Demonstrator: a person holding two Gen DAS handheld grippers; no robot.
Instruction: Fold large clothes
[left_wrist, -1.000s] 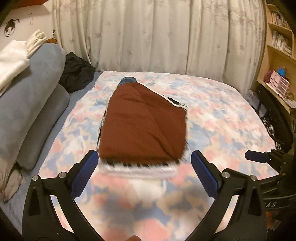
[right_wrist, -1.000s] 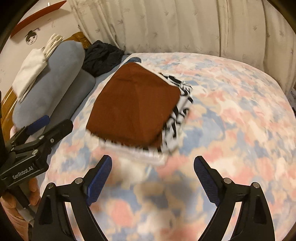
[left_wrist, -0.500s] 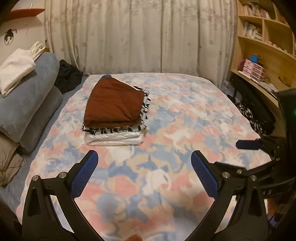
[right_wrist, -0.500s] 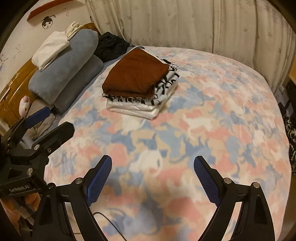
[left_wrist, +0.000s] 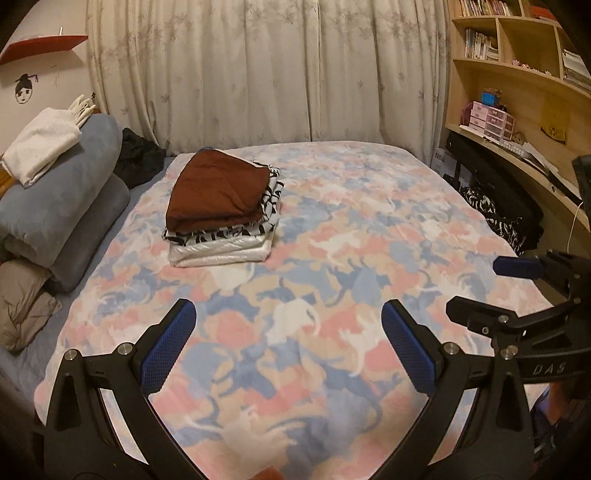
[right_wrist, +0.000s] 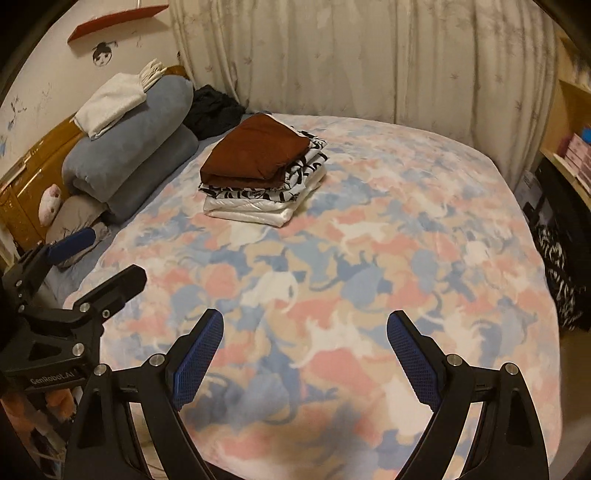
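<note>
We see the stack (left_wrist: 221, 218) of folded clothes on the bed (left_wrist: 332, 295), toward its far left part, near the head end. Three layers: a brown garment (left_wrist: 218, 192) on top, a black-and-white patterned one (left_wrist: 258, 218) under it with its edge showing on the right and front, and a white one (left_wrist: 221, 251) at the bottom, flat on the cover. From the right wrist view the same stack (right_wrist: 262, 177) sits square, the layers a little offset.

The cover is a pastel print of pink, blue and beige. Left of the stack lie two rolled grey-blue quilts (left_wrist: 62, 206), a folded white cloth (left_wrist: 40, 147) on the upper one, a beige pillow (left_wrist: 22, 306) below them. A dark heap (left_wrist: 140, 162) rests in the corner beyond the quilts, against the curtain (left_wrist: 266, 74). A wooden bookshelf (left_wrist: 517, 92) stands along the right side of the bed.

We note the left claw (left_wrist: 288, 347) low over the near end of the bed, jaws spread wide, nothing between its blue pads (left_wrist: 166, 350). The right claw (right_wrist: 304, 358) is likewise spread and empty, also over the near end. Both are well apart from the stack. Each claw shows in the other's view: the right claw (left_wrist: 491, 291) at the right edge of the left wrist view, the left claw (right_wrist: 96, 262) at the left edge of the right wrist view. Neither touches any cloth.
</note>
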